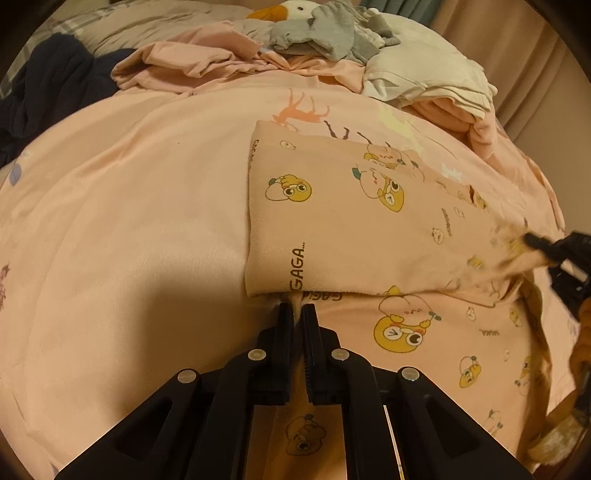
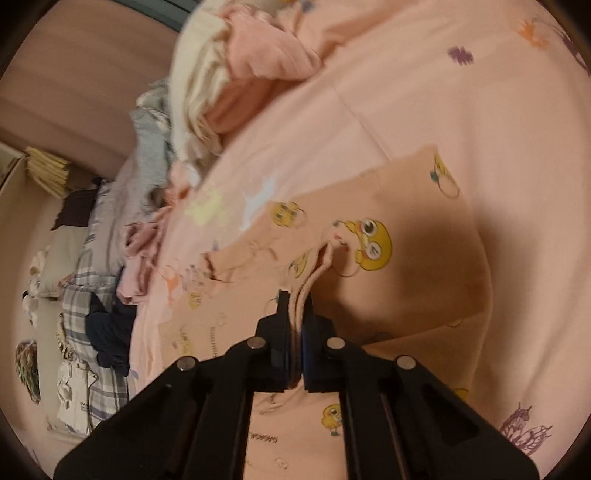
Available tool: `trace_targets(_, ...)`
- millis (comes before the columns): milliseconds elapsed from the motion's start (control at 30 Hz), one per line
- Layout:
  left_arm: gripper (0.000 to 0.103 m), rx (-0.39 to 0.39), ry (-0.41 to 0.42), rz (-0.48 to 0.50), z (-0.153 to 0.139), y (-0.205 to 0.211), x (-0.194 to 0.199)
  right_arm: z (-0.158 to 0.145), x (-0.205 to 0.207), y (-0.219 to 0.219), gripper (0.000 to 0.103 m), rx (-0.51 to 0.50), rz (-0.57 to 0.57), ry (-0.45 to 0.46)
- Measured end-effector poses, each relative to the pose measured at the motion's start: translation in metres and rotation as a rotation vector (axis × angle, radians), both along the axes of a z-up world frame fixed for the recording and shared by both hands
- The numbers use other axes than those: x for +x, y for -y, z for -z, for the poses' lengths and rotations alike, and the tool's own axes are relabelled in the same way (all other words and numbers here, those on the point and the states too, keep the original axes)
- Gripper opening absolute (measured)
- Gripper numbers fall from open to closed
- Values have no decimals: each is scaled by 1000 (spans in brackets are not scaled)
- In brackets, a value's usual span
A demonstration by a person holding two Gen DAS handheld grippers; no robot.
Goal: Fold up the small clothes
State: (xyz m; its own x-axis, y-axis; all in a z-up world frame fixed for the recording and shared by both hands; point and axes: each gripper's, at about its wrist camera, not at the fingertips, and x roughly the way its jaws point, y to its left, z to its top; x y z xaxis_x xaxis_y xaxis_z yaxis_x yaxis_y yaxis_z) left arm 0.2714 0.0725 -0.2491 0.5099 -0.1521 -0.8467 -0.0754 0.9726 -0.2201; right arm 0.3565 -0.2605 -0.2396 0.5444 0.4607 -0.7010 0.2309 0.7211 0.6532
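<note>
Your left claw (image 1: 297, 308) is clenched on the near edge of the garment (image 1: 354, 221), a peach piece printed with yellow cartoon figures, which lies partly folded on the pink bed sheet (image 1: 147, 206) just ahead of the tips. Your right claw (image 2: 295, 297) grips a bunched fold of the same garment (image 2: 369, 206), lifting it off the bed at the far right side. Behind, loose clothes (image 1: 332, 33) sit heaped near a stuffed toy (image 1: 291, 11).

"GAGA..." is printed on the peach garment (image 1: 332, 229)
</note>
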Motion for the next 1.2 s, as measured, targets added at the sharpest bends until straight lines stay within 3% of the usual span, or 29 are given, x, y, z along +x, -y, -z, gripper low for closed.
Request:
trace_targets(100,8,22,-11,-10,-2,3,1,-20,-7,9,5,-16,22,63)
trace_targets(200,8,53,-17,-8,-4,6,2,-44,-12,15,5,-166,19,119)
trace_targets(367,8,71,-19,-24,-4,7,1,-33,-13,40,5,-324,48,68)
trace_targets(567,8,191,-1,44,-4,19,-1,16,-11,62,7,-291,58,-61)
trace_targets(667,8,144,-29,19,-8,8,-1,19,-13,65,10,-271,59,-54)
trace_targets(700,8,114,-40,11,-12,2,-3,17,-15,67,20,-281,57,-62)
trace_targets(733,8,101,-38,4,-19,-2,-6,13,-17,69,23,-299,59,-77)
trace_targets(767,8,107,-11,1,-29,-3,-11,5,-20,72,22,-332,58,-80)
trace_targets(900,8,319,228,-5,-83,23,-25,-33,-37,68,20,-350,26,29)
trace_targets(967,8,330,273,46,-89,48,-11,-47,-37,53,20,-331,-13,91)
trace_targets(1067,8,299,118,98,-54,76,29,-41,-25,20,20,-338,-99,92)
trace_targets(1167,8,326,-5,122,-12,81,41,0,-14,-7,17,-361,-180,-35)
trace_targets(1200,8,339,9,124,-5,77,36,10,-16,-9,9,-385,-193,-57)
